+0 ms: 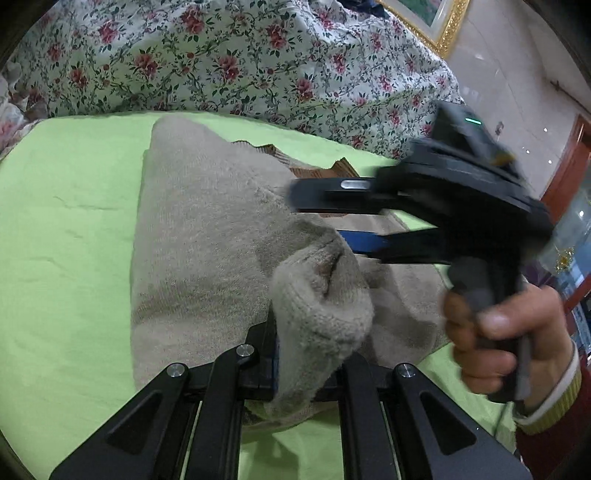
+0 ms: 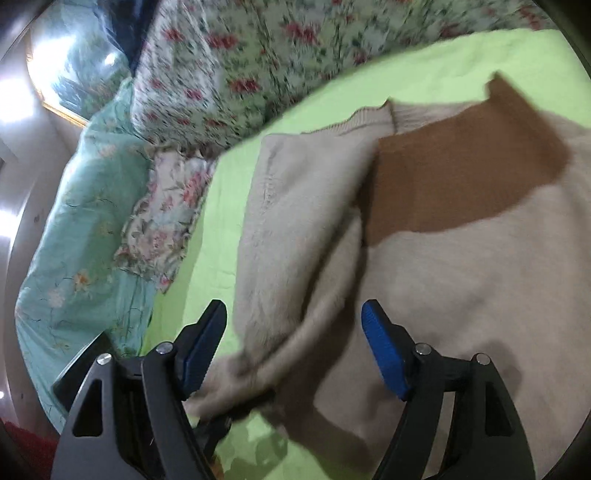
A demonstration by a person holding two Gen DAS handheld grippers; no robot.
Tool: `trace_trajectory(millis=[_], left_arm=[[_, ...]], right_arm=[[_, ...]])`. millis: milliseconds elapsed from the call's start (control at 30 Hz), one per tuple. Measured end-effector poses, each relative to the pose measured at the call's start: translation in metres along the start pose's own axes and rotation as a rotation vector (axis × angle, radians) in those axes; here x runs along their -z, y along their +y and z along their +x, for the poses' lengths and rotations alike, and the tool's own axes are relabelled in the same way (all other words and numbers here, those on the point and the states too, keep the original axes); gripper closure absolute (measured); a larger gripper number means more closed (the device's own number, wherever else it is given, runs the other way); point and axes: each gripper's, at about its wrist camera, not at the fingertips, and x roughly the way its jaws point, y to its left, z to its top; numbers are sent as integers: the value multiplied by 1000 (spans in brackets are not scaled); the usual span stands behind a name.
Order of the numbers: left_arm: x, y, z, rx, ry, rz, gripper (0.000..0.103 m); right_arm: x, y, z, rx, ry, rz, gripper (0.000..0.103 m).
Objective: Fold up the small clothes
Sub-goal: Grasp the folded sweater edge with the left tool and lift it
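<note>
Surface: a lime-green sheet (image 1: 70,229) covered the bed, with a floral quilt (image 1: 229,62) heaped along its far edge.
Garment: a beige knit sweater (image 1: 207,229) lay flat on the sheet, its ribbed brown-edged neckline at the far end. In the right wrist view the sweater (image 2: 461,288) showed a brown patch (image 2: 454,181) near the collar, and one side panel was folded over along the garment's edge.
Left gripper (image 1: 314,354): fingers clamped on a bunched fold of the sweater's cuff or edge, lifted slightly off the rest of the fabric.
Right gripper (image 2: 291,354): jaws spread wide, blue pads (image 2: 384,354) apart, poised just over the folded-over edge of the sweater; no fabric pinched between them. From the left wrist view it (image 1: 325,218) hovered above the middle of the sweater, motion-blurred.
Right hand (image 1: 506,332): wrapped around the gripper's handle, red sleeve with a yellow-ribbed cuff.
Background: a teal floral bedspread (image 2: 74,240) beside the quilt; a gilt picture frame (image 1: 443,22) on the wall.
</note>
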Motion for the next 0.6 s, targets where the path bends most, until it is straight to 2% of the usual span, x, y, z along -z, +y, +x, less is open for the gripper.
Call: trace_trajectory(millis=[100,167,200,233,300,400,500,600], left_arm=[[-1,1,-4,7,-12,-1,96],[2,0,-8,-8,-2,24,96],[1,-2,-8,-16,-1,36,96],[1,-6,-9,-24,-2,51,96],[-3,-13,-12,-23,-11,70,96],[-12,-30,-18,31,-33,91,96],[-20,-61,-10,81,-34,125,95],[-20,-92,11,126,-16,155,95]], right_arm=[[-16,2,26,-1,10,5,30],[-27,3,35,-41,-9,11,42],[-32,4,37,-39,-21,11,62],[-39,6,39,-28,-27,1,77],[-45,9,32,-23,-45,-17,83],[-47,19,-2,-15,-109,-74,85],[-47,15,-41,37,-158,-117,85],[-42,-10,-77,123,-187,-116,85]])
